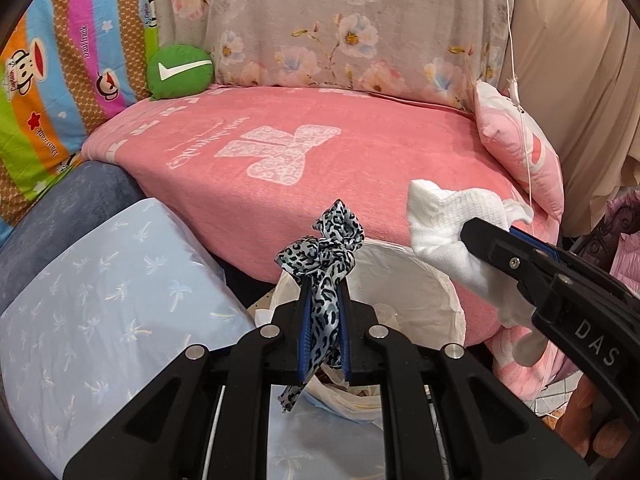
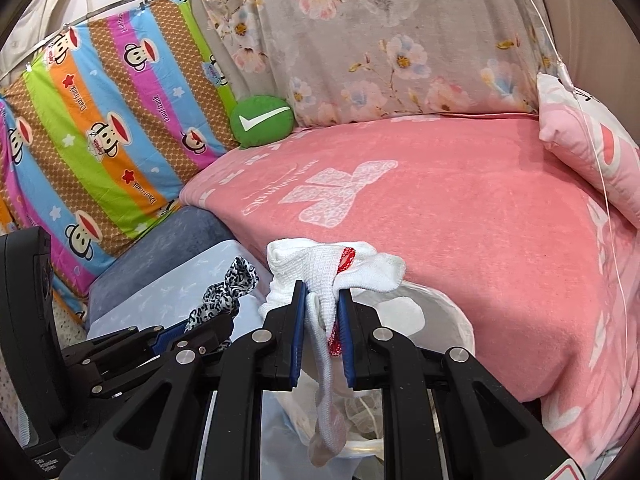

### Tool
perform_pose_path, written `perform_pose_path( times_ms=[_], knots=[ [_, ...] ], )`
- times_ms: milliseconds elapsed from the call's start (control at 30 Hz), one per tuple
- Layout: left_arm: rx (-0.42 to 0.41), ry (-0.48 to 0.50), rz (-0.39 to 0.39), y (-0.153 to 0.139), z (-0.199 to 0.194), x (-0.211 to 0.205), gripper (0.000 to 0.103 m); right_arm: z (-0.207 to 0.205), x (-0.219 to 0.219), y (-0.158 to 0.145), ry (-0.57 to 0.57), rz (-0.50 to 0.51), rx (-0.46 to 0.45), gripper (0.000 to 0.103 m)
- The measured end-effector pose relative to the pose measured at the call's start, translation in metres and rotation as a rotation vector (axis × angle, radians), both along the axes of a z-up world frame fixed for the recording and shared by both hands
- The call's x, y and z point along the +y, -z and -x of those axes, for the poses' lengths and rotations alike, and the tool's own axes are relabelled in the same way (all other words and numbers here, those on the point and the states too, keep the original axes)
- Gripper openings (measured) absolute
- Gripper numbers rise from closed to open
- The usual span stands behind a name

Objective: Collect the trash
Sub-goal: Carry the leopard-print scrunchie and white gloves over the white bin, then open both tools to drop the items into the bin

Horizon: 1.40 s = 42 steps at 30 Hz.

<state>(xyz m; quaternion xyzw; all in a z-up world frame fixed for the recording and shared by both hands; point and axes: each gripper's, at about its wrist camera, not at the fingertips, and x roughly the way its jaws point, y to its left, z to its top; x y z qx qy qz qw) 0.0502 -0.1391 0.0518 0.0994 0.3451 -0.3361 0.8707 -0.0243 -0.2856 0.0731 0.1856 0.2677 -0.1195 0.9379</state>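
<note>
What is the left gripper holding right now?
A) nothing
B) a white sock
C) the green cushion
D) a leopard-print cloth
D: the left gripper is shut on the leopard-print cloth, above the white bin.

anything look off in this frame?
Yes: both grippers hold textiles, not obvious trash. The left gripper is shut on a leopard-print scarf; the right gripper pinches a white sock above the lined bin.

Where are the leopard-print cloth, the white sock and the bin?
leopard-print cloth (image 1: pixel 320 248), left wrist view, on its knotted bunch.
white sock (image 2: pixel 320 272), right wrist view, on its ribbed top.
bin (image 1: pixel 432 280), left wrist view, on its white liner.
</note>
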Motion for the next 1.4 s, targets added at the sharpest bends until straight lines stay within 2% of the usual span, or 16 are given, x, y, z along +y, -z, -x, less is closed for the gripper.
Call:
perform_pose_path(
  times_ms=[67, 300, 433, 600, 800, 1400],
  knots=[
    [0.005, 0.009, -0.003, 0.001, 0.000, -0.004, 0.016, 0.000, -0.003, 0.001, 0.005, -0.001, 0.002, 0.015],
    [-0.011, 0.005, -0.014, 0.003, 0.000, -0.011, 0.050, -0.002, -0.015, 0.004, 0.020, -0.004, 0.005, 0.015],
    [-0.022, -0.007, -0.010, 0.002, -0.002, -0.012, 0.054, -0.005, -0.017, 0.005, 0.021, -0.001, 0.010, 0.017],
    [-0.035, -0.050, -0.001, 0.002, -0.007, -0.004, 0.069, -0.009, -0.018, 0.009, 0.016, -0.001, 0.013, 0.020],
    [-0.036, -0.097, 0.004, 0.004, -0.012, 0.006, 0.077, -0.013, -0.012, 0.011, 0.000, -0.001, 0.024, 0.027],
    [-0.041, -0.182, 0.001, 0.011, -0.004, 0.034, 0.078, -0.005, 0.010, 0.019, -0.056, 0.028, 0.061, 0.028]
  ],
)
